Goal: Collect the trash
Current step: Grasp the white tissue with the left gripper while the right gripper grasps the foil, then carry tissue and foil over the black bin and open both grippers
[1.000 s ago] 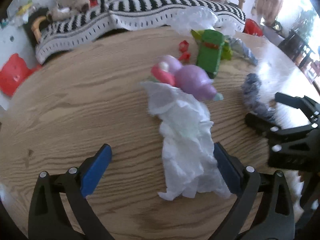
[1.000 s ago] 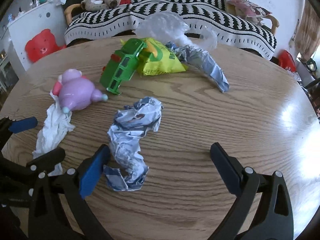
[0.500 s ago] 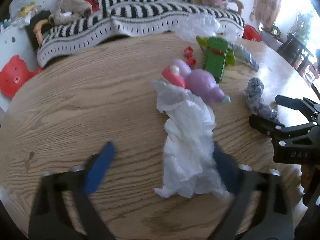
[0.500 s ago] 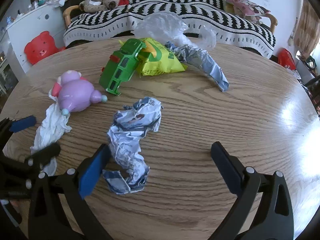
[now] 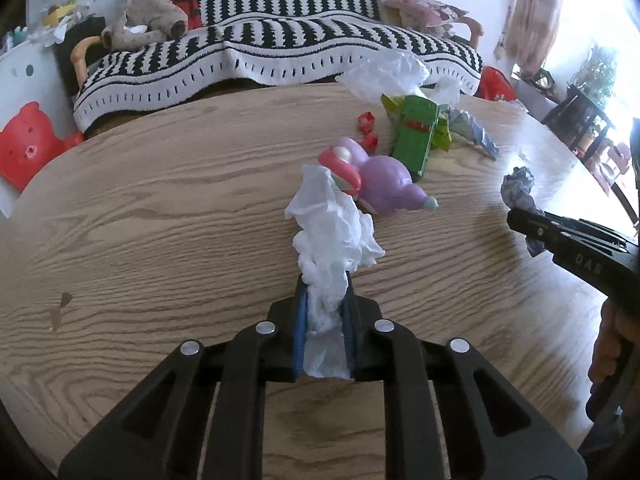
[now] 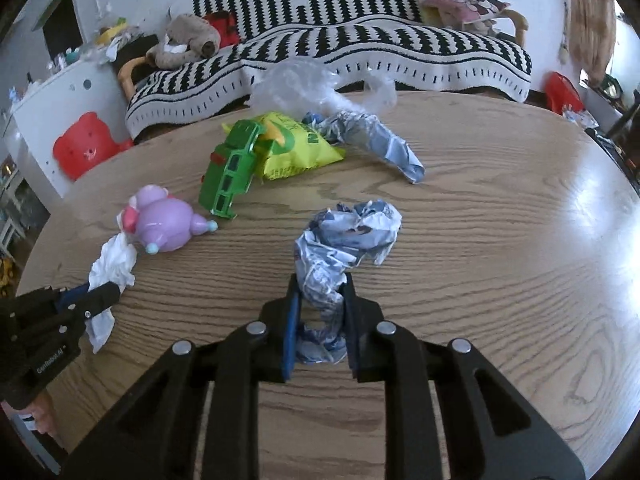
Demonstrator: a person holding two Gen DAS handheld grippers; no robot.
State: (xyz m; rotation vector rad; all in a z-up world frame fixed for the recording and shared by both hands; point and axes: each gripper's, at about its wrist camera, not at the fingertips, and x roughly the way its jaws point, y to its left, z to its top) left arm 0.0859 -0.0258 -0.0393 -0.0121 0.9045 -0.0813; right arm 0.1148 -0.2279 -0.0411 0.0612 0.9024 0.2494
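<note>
My left gripper (image 5: pixel 323 300) is shut on the near end of a crumpled white tissue (image 5: pixel 332 228) that lies on the round wooden table (image 5: pixel 160 240); it also shows in the right wrist view (image 6: pixel 110 256). My right gripper (image 6: pixel 320 300) is shut on the near end of a crumpled blue-and-white printed paper (image 6: pixel 344 236), seen in the left wrist view (image 5: pixel 518 188) at the far right. More trash lies farther back: a yellow-green snack bag (image 6: pixel 296 148), a twisted blue paper (image 6: pixel 380 144) and clear plastic wrap (image 6: pixel 300 84).
A purple toy pig (image 5: pixel 380 180) touches the tissue's far end. A green toy truck (image 6: pixel 230 168) lies beside the snack bag, with small red pieces (image 5: pixel 368 132) nearby. A striped sofa (image 5: pixel 280 52) stands behind the table.
Both grippers went from wide open to shut: the left closed on the white tissue, the right on the blue-and-white paper. The tissue is bunched narrower.
</note>
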